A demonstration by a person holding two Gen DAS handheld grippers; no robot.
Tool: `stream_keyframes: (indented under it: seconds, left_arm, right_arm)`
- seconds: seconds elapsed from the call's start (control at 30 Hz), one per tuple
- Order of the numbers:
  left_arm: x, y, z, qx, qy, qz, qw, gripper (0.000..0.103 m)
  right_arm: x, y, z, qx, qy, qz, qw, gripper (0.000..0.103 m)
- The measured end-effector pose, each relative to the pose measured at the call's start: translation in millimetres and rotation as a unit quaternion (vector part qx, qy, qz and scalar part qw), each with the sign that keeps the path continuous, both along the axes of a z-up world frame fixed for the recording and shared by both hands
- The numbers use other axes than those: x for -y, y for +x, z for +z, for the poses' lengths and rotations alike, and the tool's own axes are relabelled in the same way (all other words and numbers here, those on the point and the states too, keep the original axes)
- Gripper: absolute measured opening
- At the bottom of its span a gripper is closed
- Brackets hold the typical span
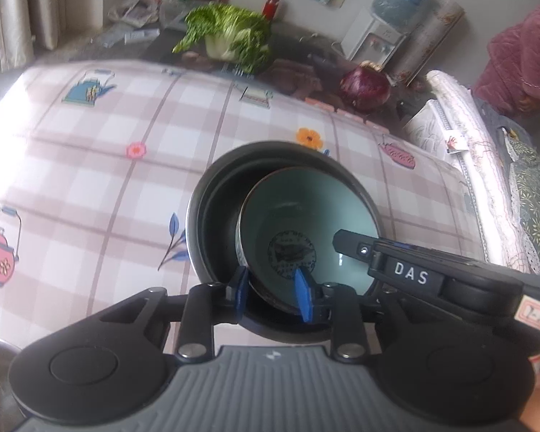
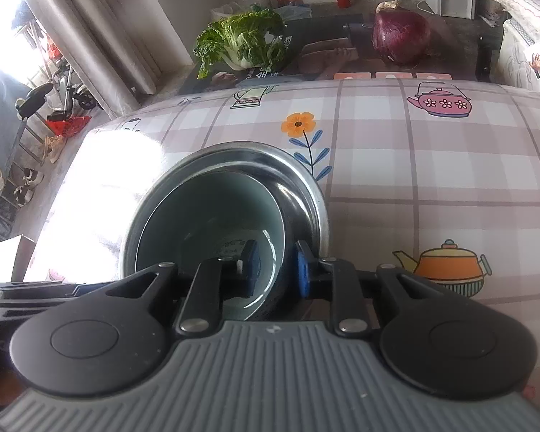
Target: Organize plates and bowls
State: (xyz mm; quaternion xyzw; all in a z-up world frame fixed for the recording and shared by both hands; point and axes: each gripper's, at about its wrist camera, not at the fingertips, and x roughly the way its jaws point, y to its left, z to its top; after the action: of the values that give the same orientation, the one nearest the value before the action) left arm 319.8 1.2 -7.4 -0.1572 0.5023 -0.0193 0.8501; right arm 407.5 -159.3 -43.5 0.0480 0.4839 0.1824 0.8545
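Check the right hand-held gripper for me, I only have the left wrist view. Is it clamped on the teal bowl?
Observer: No. The right hand-held gripper straddles the rim of the teal bowl, one pad inside and one outside, with a gap showing.
Operator: The outer vessel looks black here. What is it?
Observer: A shiny steel basin. The bowl sits inside it, toward its left side in the right wrist view.
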Motion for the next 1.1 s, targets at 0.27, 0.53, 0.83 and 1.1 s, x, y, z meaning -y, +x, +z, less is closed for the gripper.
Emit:
stream_keyframes:
  seconds: [0.27, 0.53, 0.83, 1.1]
  left_arm:
    - [-5.8, -17.2, 21.9, 0.049, 0.02, 0.008, 0.9986, 0.066]
    - [-18.0, -63.1, 42.1, 0.107, 0.062, -0.006, 0.9923, 0.093]
    - [-42.4, -132.9, 67.9, 0.155, 0.072, -0.015, 0.9852, 0.103]
    - [-63.7, -197.9, 68.3, 0.157, 0.07, -0.017, 0.9849, 0.103]
  right_arm:
    - [19.1, -2.0, 8.6, 0.02, 0.076, -0.024, 0.997, 0.045]
    - [34.7, -24.8, 38.0, 0.047, 0.132, -0.035, 0.99, 0.047]
    - [51.8, -98.9, 62.7, 0.062, 0.118, -0.028, 0.991, 0.047]
    - [45.4, -179.6, 72.0, 0.068, 0.129, -0.008, 0.989, 0.047]
